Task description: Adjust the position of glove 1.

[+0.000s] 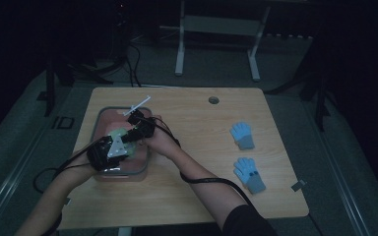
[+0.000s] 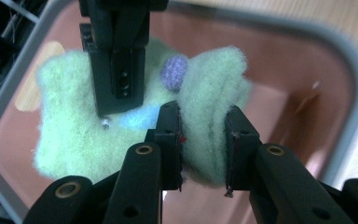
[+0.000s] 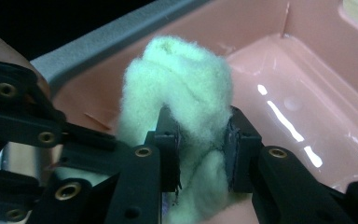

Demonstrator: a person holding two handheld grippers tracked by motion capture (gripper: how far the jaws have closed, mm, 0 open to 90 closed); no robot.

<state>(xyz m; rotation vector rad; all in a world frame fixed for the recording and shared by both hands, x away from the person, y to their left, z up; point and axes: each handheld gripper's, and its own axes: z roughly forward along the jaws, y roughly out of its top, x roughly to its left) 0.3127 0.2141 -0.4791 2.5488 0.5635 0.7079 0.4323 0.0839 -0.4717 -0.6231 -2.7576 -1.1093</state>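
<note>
You have both grippers down in the pink tub (image 1: 100,118), which sits at the left end of the wooden table (image 1: 202,147), and each one is clamped on the same pale green fuzzy glove (image 2: 70,135). Your left gripper (image 2: 203,149) pinches a bunched fold of the glove between its 2 pads, the fabric squeezed into a ridge between them. Your right gripper (image 3: 203,154) does the same at another part of the glove, its jaws narrow and pressed into a thick roll of the green fleece that stands up above them. In the left gripper view the right gripper comes down from the top onto the glove, just beside a small purple patch (image 2: 174,72) and a light blue patch (image 2: 137,119) on it. The glove hangs inside the tub's walls, over its glossy pink floor. Well apart from the tub, near the right edge of the table, lie 2 blue gloves (image 1: 241,135), one nearer you than the other.
</note>
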